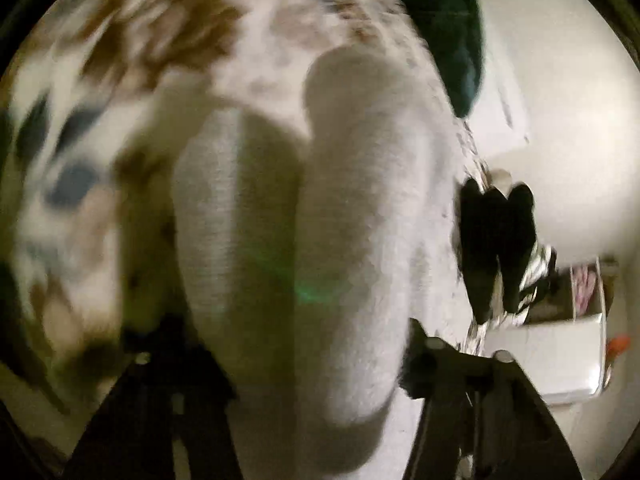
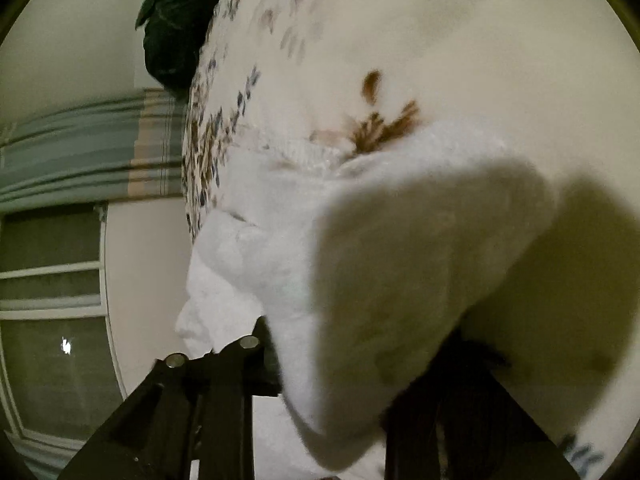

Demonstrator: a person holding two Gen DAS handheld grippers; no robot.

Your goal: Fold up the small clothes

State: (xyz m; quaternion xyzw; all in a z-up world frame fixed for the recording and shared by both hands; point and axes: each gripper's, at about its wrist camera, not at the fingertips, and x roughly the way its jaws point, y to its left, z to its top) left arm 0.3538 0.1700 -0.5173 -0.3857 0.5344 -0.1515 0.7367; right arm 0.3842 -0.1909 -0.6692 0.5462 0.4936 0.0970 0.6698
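Observation:
A white sock [image 1: 304,216] fills the middle of the left wrist view, lying over a white bedspread [image 1: 132,56] with brown and blue prints. My left gripper [image 1: 280,352] is shut on the sock, whose thick fold runs down between the black fingers [image 1: 424,356]. In the right wrist view the same white sock [image 2: 372,264] hangs over my right gripper [image 2: 352,368], which is shut on it; its left finger [image 2: 240,356] shows, the right one is mostly hidden by fabric. The view is blurred.
A dark green garment [image 1: 444,28] lies on the far bed edge, and shows in the right view [image 2: 176,24]. Dark socks [image 1: 496,240] lie to the right. A white box [image 1: 560,356] stands below. A window [image 2: 52,304] and striped curtain [image 2: 88,148] are at left.

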